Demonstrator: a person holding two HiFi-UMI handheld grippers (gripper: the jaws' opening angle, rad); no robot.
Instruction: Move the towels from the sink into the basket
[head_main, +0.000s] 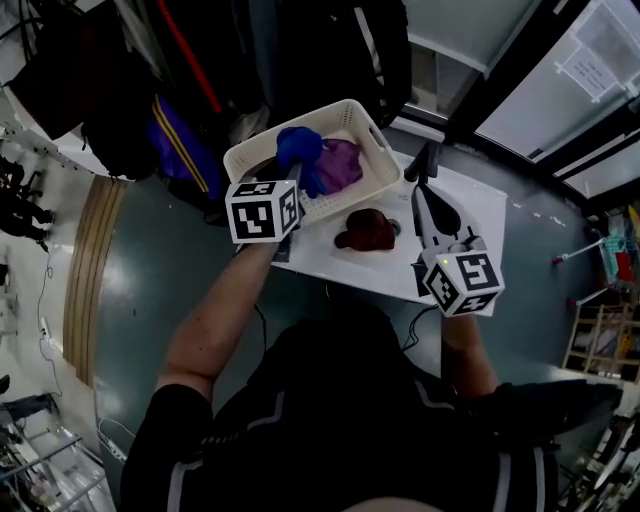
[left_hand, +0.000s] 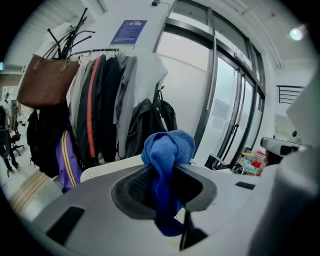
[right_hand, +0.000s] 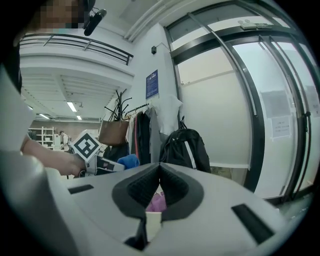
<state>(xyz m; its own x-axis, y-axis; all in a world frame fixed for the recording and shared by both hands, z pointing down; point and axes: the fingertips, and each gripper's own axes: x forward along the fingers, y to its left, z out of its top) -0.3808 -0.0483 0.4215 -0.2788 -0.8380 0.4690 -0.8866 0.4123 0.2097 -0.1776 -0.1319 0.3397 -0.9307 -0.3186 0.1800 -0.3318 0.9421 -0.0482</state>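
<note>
The left gripper (left_hand: 168, 172) is clamped on a blue towel (left_hand: 168, 146); the cloth bunches above the jaws and hangs down between them. In the head view this blue towel (head_main: 298, 148) is over the white basket (head_main: 290, 127), just beside a purple towel (head_main: 342, 165) that lies inside it. Whether the two towels touch, I cannot tell. A dark red towel (head_main: 370, 230) lies on the white worktop (head_main: 470, 205), near the front wall of the basket. The right gripper (right_hand: 160, 167) has its jaws together with nothing held between them, and it points toward the basket from the right side of the worktop.
</note>
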